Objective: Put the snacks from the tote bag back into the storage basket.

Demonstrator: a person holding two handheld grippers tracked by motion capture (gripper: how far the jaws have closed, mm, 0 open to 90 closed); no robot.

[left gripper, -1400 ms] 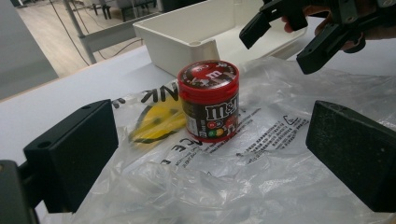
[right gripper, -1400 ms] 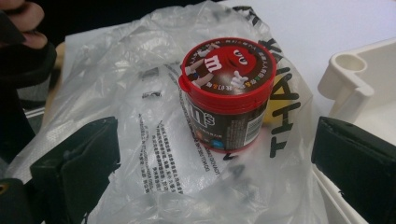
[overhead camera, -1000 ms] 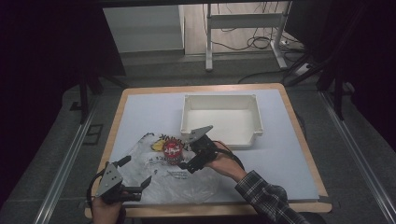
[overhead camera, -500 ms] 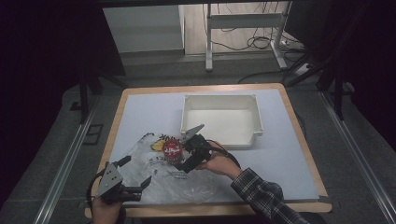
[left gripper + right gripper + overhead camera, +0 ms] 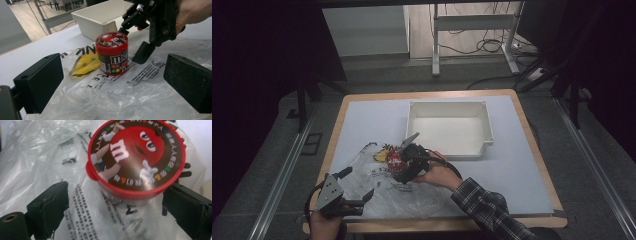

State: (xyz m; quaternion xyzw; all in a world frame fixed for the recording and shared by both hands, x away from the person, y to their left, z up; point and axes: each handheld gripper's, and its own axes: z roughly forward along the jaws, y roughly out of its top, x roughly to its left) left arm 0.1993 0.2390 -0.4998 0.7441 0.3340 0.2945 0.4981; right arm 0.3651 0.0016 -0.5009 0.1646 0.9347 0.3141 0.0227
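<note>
A red-lidded brown M&M's tub [image 5: 394, 159] [image 5: 111, 53] [image 5: 136, 157] stands upright on a crumpled clear plastic bag [image 5: 402, 192] [image 5: 125, 95]. My right gripper [image 5: 398, 167] [image 5: 115, 205] reaches down around the tub. Its jaws have just been closing with the tub between them, and a gap still shows at one finger [image 5: 143, 53]. My left gripper [image 5: 346, 196] [image 5: 115, 85] stands open low over the bag's near left corner, facing the tub, nothing between its jaws.
A white rectangular bin [image 5: 449, 130] [image 5: 100, 20] sits just behind the tub. A yellow printed patch [image 5: 380, 154] [image 5: 83, 66] on the bag lies left of the tub. The table's wooden front edge [image 5: 437, 225] is close to both hands.
My right gripper has moved left and slightly down onto the tub, and its jaws have narrowed around it. The left gripper has stayed put.
</note>
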